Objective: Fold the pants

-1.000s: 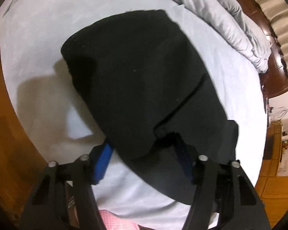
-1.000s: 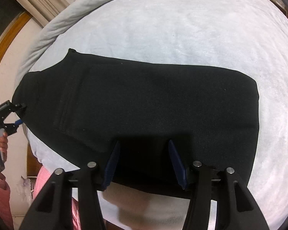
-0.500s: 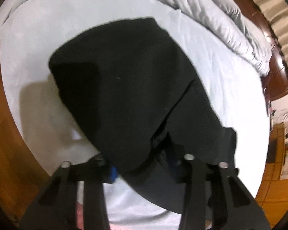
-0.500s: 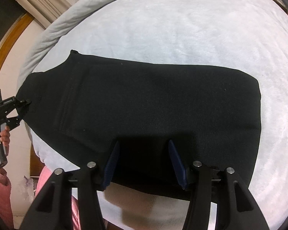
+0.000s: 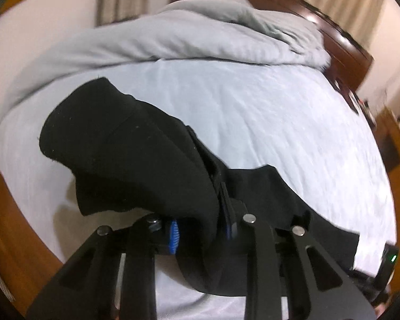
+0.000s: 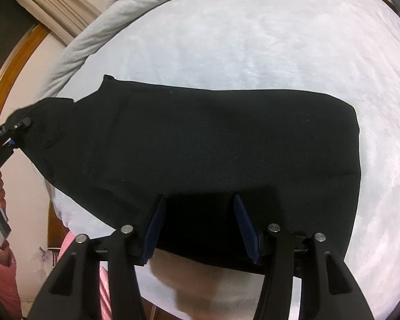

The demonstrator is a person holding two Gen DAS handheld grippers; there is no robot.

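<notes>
Black pants lie spread across a pale bed sheet. My left gripper is shut on the waist end of the pants and lifts it off the sheet, the cloth draping over the fingers. It also shows at the left edge of the right wrist view, clamped on the pants corner. My right gripper is open, its blue pads apart just above the near edge of the pants, gripping nothing.
A rolled grey duvet lies along the far side of the bed. A dark wooden headboard stands behind it. A wooden bed frame runs along the near edge. The person's pink shirt is at the lower left.
My left gripper closed on the waist end, raised it off the sheet and tilted up, so the duvet and headboard come into view. My right gripper stayed open and still.
</notes>
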